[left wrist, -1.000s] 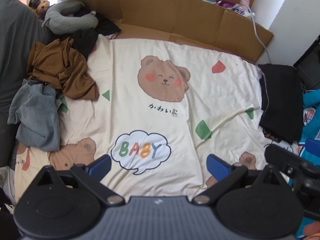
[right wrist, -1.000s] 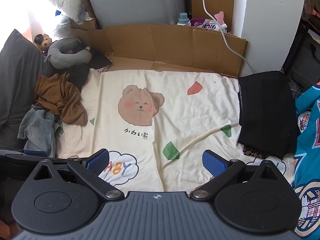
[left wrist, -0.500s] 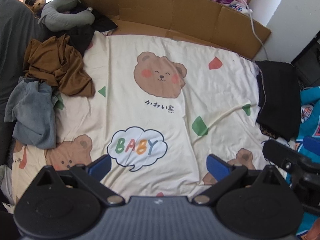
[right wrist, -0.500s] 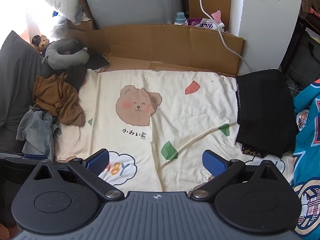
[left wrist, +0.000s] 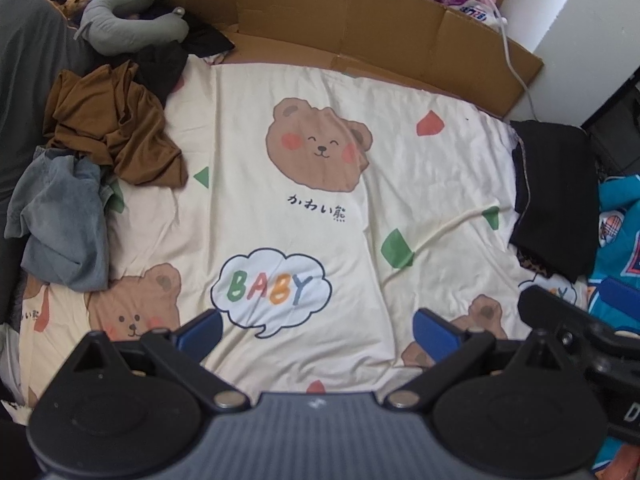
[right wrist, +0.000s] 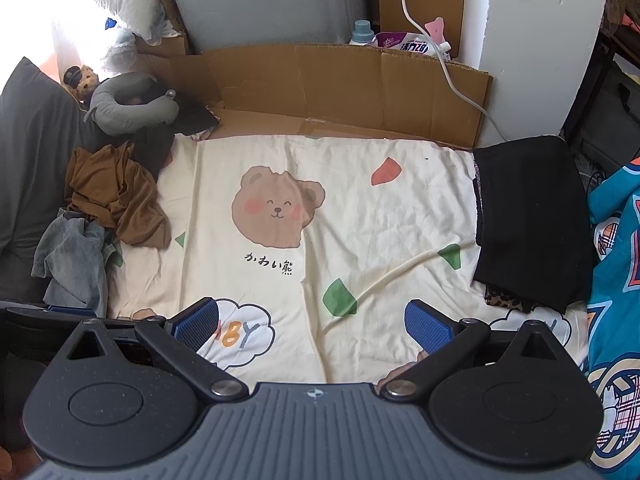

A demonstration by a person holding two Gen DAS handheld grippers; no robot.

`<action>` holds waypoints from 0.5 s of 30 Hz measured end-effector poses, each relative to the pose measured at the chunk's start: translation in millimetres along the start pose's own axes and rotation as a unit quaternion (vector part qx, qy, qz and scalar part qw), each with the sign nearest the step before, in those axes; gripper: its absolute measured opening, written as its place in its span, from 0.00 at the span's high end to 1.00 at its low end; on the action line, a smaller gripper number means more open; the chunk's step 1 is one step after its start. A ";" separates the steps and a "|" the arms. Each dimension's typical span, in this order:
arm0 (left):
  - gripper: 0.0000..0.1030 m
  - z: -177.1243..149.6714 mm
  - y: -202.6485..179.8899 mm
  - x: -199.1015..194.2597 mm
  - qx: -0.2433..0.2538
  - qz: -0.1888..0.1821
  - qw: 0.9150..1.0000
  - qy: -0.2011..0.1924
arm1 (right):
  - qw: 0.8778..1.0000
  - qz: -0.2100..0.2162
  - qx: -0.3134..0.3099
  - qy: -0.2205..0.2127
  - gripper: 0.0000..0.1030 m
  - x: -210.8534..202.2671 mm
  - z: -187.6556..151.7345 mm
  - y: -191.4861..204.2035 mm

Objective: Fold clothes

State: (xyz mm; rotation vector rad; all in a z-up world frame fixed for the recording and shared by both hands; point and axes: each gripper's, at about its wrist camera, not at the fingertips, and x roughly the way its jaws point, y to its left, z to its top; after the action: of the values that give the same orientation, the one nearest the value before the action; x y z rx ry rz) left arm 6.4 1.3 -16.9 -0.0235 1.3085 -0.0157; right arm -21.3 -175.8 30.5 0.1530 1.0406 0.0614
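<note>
the left gripper (left wrist: 318, 330) hangs over the near edge of the bed with its blue pads spread wide and nothing between them. the right gripper (right wrist: 312, 322) hangs the same way, spread wide and empty; part of its black body shows at the right edge of the left wrist view.

under both lies a cream sheet (left wrist: 420, 184) printed with bears and coloured shapes. nearest the pads, a speech cloud reads "baby" (left wrist: 270, 288) in green, red, orange and blue capitals. beyond it, under a smiling bear face (left wrist: 318, 146), runs a line of black japanese script (left wrist: 318, 208).

the clothes to fold sit at the sides of the sheet. at the left lies a crumpled grey-blue garment (left wrist: 64, 224), with a crumpled brown garment (left wrist: 116, 132) touching it just behind. at the right edge a black garment (right wrist: 528, 220) lies flat, over a piece of leopard-print cloth (right wrist: 508, 300). a teal printed fabric (right wrist: 616, 280) lies further right.

farther back rest a grey neck pillow (right wrist: 128, 106) and a small stuffed toy (right wrist: 82, 78), then a cardboard wall (right wrist: 340, 84). behind it stands a bottle with a blue cap (right wrist: 362, 32) and a purple-and-white pouch (right wrist: 412, 44) whose print i cannot read. a white cable (right wrist: 444, 64) runs down over the cardboard.

against a second ago, the left wrist view sits lower and nearer the sheet, so the "baby" cloud shows higher and a second bear appears at the lower left. the clothes lie unmoved, and both tools remain spread.
</note>
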 end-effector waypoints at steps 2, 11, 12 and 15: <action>0.01 -0.5 0.2 -0.6 0.001 0.000 1.000 -0.001 | 1.000 -0.001 0.000 -0.001 0.01 0.0 -0.3 0.6; 0.01 -0.8 3.1 0.0 -0.010 0.002 1.000 0.005 | 1.000 0.000 0.000 -0.002 0.01 0.0 -1.5 3.4; 0.01 -0.7 3.6 0.2 -0.011 0.002 1.000 0.006 | 1.000 -0.001 0.001 -0.001 0.01 0.1 -1.6 3.4; 0.01 -0.2 3.6 0.1 -0.011 0.002 1.000 0.006 | 1.000 -0.001 0.002 -0.002 0.01 -0.2 -1.6 3.3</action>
State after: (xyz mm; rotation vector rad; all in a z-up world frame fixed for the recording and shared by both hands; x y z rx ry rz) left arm 6.2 4.9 -17.1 -0.0399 1.3202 0.0021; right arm -22.7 -172.4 30.4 0.1552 1.0373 0.0573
